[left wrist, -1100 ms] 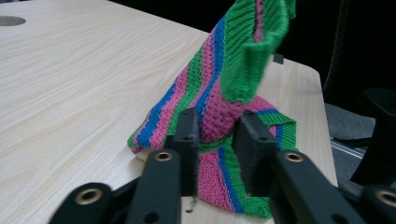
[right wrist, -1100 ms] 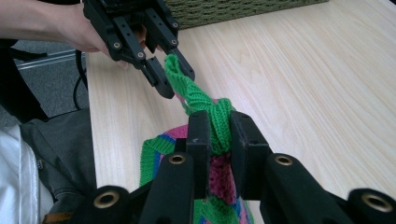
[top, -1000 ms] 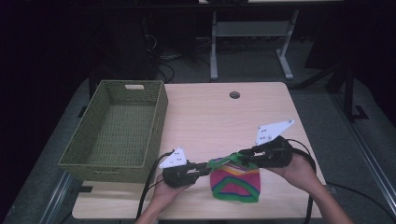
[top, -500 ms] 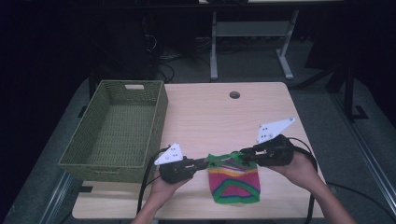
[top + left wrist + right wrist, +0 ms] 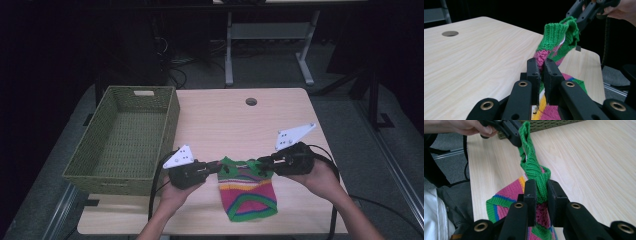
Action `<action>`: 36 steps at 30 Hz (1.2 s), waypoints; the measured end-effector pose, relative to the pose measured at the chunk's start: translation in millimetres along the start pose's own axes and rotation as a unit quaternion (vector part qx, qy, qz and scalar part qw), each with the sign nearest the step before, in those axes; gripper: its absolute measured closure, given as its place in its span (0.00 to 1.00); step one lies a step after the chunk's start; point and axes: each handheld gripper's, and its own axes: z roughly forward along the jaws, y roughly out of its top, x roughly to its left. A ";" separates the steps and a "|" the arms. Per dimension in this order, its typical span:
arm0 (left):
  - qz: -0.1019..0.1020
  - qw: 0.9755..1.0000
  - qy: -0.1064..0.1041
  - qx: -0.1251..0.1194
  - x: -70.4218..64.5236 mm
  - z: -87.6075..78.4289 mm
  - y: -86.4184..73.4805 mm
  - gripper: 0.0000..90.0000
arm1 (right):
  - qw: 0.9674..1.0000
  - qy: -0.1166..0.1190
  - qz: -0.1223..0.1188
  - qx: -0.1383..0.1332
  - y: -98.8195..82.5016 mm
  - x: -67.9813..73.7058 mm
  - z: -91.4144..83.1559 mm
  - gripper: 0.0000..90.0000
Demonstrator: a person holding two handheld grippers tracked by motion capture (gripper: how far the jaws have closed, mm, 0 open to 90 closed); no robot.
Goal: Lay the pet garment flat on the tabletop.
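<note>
Between our two tools the knitted sock (image 5: 248, 191) hangs by its green cuff, left tool (image 5: 216, 168) and right tool (image 5: 262, 165) each clamped on one corner; basket (image 5: 111, 170) lies left.

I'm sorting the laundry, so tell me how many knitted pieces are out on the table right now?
1. A striped knitted piece hangs at the table's near edge, its green cuff pinched between the left gripper and the right gripper. The basket looks empty inside.
</note>
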 end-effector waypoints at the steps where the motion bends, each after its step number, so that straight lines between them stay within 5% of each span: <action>1: -0.002 1.000 0.002 -0.003 1.9 0.0 2.1 0.93 | 1.000 0.002 0.003 0.003 0.0 -1.5 0.9 0.87; 12: -0.025 0.999 0.037 0.001 16.7 16.3 11.7 0.93 | 1.000 0.003 0.024 0.010 -0.3 -20.4 7.2 0.87; 27: -0.032 0.998 0.051 0.004 29.3 25.9 18.2 0.93 | 0.999 0.005 0.030 0.019 6.1 -36.3 8.3 0.87; 36: -0.042 0.997 0.064 0.018 45.3 38.7 16.5 0.93 | 0.998 0.012 0.051 0.034 8.9 -59.4 18.0 0.86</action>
